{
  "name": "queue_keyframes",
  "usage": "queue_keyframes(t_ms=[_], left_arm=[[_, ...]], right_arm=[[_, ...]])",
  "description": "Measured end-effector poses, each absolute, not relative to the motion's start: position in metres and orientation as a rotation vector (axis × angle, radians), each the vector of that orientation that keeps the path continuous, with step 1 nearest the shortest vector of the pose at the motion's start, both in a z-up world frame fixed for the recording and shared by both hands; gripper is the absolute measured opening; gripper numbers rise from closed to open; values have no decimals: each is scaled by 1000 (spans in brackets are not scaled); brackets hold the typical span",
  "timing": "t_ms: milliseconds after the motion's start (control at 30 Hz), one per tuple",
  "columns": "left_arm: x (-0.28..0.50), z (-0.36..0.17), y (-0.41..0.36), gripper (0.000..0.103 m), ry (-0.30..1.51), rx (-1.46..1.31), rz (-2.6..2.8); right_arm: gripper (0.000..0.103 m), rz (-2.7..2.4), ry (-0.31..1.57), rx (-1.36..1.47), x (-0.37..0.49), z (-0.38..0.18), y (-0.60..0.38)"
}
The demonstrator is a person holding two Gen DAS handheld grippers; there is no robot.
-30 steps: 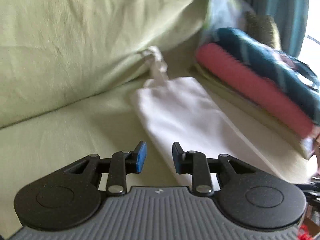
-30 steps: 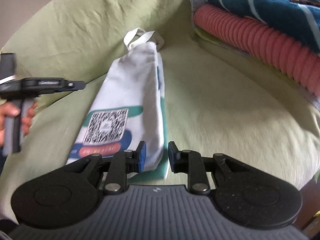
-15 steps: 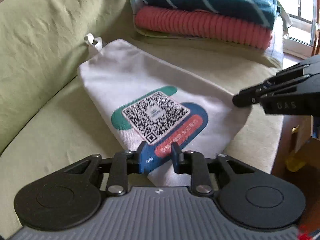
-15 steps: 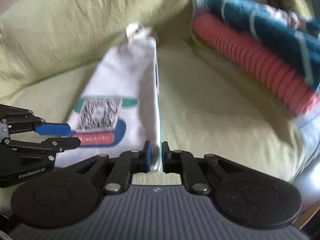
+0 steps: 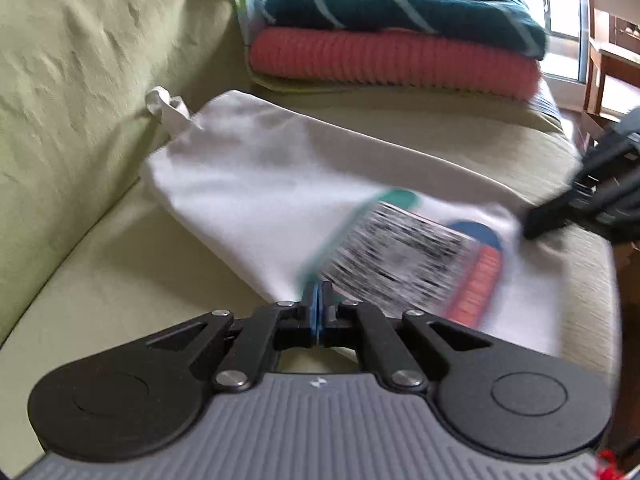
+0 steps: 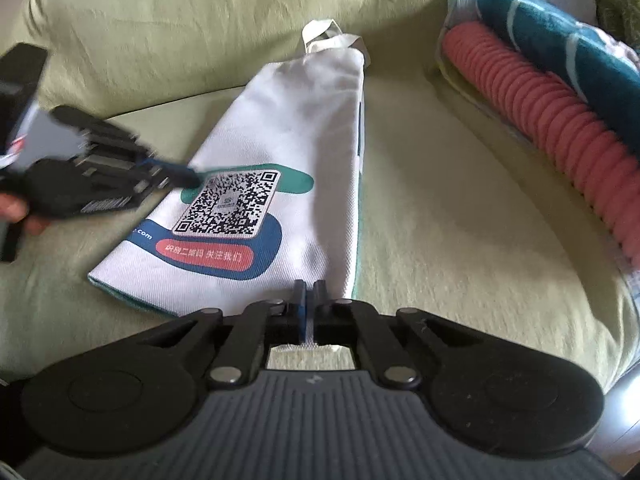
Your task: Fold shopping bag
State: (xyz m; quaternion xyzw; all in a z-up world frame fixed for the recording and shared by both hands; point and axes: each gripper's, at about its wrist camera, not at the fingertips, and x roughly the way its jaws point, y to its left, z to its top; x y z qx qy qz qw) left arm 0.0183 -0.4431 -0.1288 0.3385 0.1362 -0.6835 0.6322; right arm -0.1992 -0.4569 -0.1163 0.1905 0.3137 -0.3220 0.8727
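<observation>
A white shopping bag [image 5: 260,184] with a QR-code print lies lengthwise on the green sofa seat [image 6: 440,200], its handles [image 6: 328,36] toward the backrest. My left gripper [image 5: 318,300] is shut on the bag's long left edge beside the print, and that edge is raised and blurred. In the right wrist view the left gripper [image 6: 192,178] reaches in from the left, held by a hand [image 6: 16,212]. My right gripper [image 6: 308,300] is shut on the bag's [image 6: 300,120] near right corner, with white cloth between its fingers. In the left wrist view it [image 5: 532,232] shows at the far right.
A pink ribbed blanket [image 5: 380,60] with a teal striped one [image 5: 400,8] on top is stacked at the sofa's far end. The green backrest [image 5: 80,80] rises behind the bag. Wooden furniture [image 5: 604,60] stands beyond the seat's edge.
Both grippers were open and have closed on the bag. The left came to the bag's left edge and lifts it; the right took the near right corner.
</observation>
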Motion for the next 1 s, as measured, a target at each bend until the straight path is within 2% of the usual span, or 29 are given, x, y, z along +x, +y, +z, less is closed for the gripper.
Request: queue_keyframes(t_ms=[167, 333, 433, 700, 967, 1000], left_arm=[[62, -133, -502, 0, 315, 731, -1512], [68, -128, -542, 0, 331, 784, -1428], [46, -124, -518, 0, 325, 840, -1507], [-48, -129, -377, 0, 377, 824, -1573], [-92, -118, -362, 0, 539, 756, -1317], [-93, -111, -359, 13, 557, 748, -1292]], right_arm=[[0, -684, 639, 421, -200, -119, -456], [0, -700, 629, 426, -200, -119, -454], [0, -690, 612, 460, -204, -121, -460], [0, -700, 613, 445, -201, -122, -458], [2, -739, 624, 457, -200, -114, -452], [10, -743, 629, 461, -203, -108, -447]])
